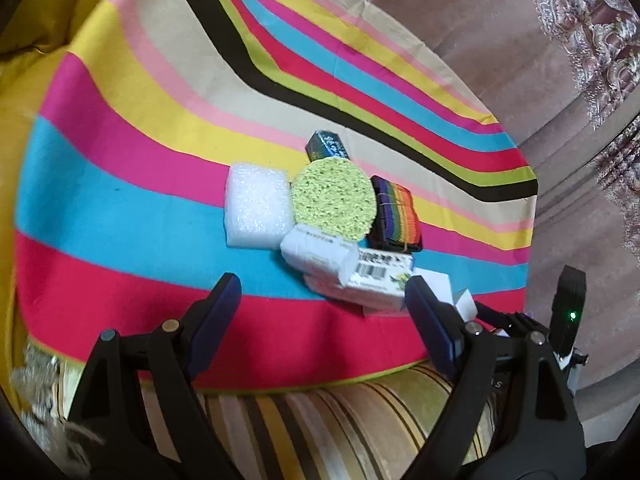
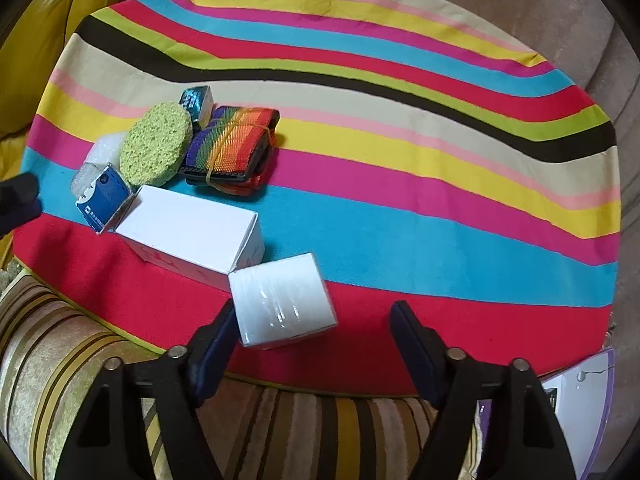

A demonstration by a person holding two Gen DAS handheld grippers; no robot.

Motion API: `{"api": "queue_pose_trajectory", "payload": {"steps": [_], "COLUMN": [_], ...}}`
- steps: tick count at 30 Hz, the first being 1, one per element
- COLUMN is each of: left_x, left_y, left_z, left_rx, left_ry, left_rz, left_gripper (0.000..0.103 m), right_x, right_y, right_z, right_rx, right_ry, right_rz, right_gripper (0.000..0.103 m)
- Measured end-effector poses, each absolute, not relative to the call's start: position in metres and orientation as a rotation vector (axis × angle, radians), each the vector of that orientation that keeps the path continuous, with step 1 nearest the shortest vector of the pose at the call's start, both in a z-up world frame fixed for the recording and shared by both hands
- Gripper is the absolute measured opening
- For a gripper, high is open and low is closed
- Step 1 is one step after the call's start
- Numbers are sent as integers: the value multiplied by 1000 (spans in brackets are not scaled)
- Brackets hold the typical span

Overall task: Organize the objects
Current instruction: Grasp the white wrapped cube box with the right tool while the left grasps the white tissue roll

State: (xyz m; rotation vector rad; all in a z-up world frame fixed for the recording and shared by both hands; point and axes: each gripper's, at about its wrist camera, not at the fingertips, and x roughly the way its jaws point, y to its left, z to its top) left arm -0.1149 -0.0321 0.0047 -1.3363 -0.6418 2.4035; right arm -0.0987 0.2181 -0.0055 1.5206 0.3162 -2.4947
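A cluster of small things lay on the striped cloth (image 2: 400, 208) ahead of both grippers. Nearest the right gripper (image 2: 314, 332), a small white plastic-wrapped box (image 2: 282, 306) sat on the red stripe just ahead of that gripper's left finger, close beside it and not between the pads; whether it touched the finger could not be told. The right gripper's jaws stood apart with nothing between them. Beyond that box, up and left of the gripper, lay a longer white carton (image 2: 192, 232), touching it at one corner, then a blue-and-white tissue pack (image 2: 105, 200), a round green sponge (image 2: 156, 146), a folded rainbow strap bound with a rubber band (image 2: 236, 144), a small blue box (image 2: 198, 100) and a piece of white foam (image 2: 102, 152). The left gripper (image 1: 320, 300) was also open and empty, its fingers framing the pile from the near side: a barcoded carton (image 1: 376, 280) lay just ahead of its right finger, the white foam block (image 1: 256, 210) farther ahead and left, the green sponge (image 1: 334, 198) in the middle. A striped cushion (image 2: 300, 432) lay below the grippers.
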Motion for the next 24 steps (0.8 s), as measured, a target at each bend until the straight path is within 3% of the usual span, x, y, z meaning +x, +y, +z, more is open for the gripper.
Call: {"api": "queue_pose_trajectory", "payload": {"steps": [6,18,22,24], "left_x": [-136,-153,-155,-154], "left_y": [-33,-29,-29,-27], "left_z": [-13,-26,-30,-29], "left_rx": [-1369,-1351,-1349,-1344], "left_ry": [-682,-723,-735,-726], "left_rz": [2286,2147,2120,2123], "left_gripper": [81,75,56,55], "right_x": [-104,-103,-104,-103], "right_y": [219,226,227,228], "right_z": [-13,-15,-17,-16], "right_rx": [1556,1543,1556,1557], "right_ry": [257,196,191,196], "right_rz": [-2457,-2441,-2438,-2441], "right_gripper": [44,44,43,43]}}
